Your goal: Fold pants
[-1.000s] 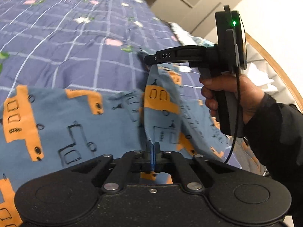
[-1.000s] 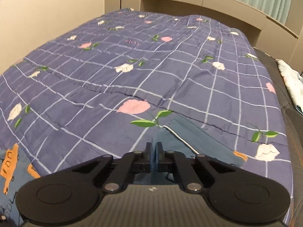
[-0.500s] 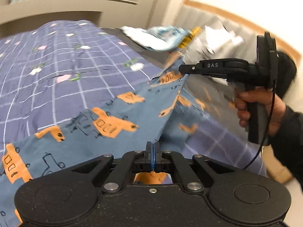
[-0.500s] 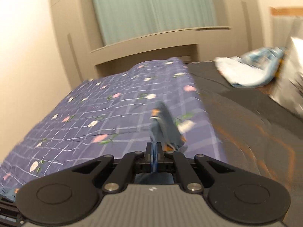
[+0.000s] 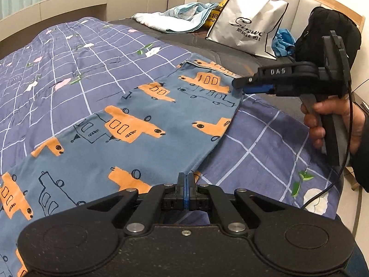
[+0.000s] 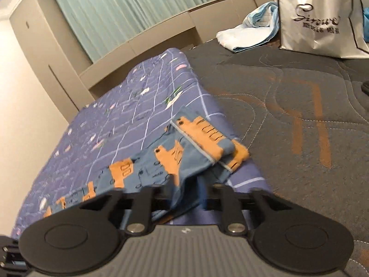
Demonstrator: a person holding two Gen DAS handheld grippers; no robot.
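one pair of pants point(image 5: 129, 124), blue with orange vehicle prints, lying stretched across the near right part of the quilt point(image 5: 69, 73); in the right wrist view the far end shows two cuffed layers, one on the other, near the quilt's edge beside the bare mattress point(image 6: 299, 115).

two grippers. left gripper point(image 5: 186, 182): jaws pressed together, a pants edge at their tips; whether cloth is pinched between the pads cannot be told. right gripper point(image 5: 239, 87): held by one hand point(image 5: 334, 124) in a dark sleeve, tips at the far corner of the pants; its jaws are opening, and in its own view the fingers stand apart with blue cloth lying loose between them, not squeezed.

one quilt, purple with a white grid and flower prints. one dark grey quilted mattress with orange stitching lines. one white shopping bag point(image 5: 249, 20) with black lettering, upright against the padded headboard point(image 5: 297, 4). one heap of pale blue cloth point(image 5: 175, 18) just left of the bag. one teal curtain point(image 6: 129, 9) behind a beige ledge.
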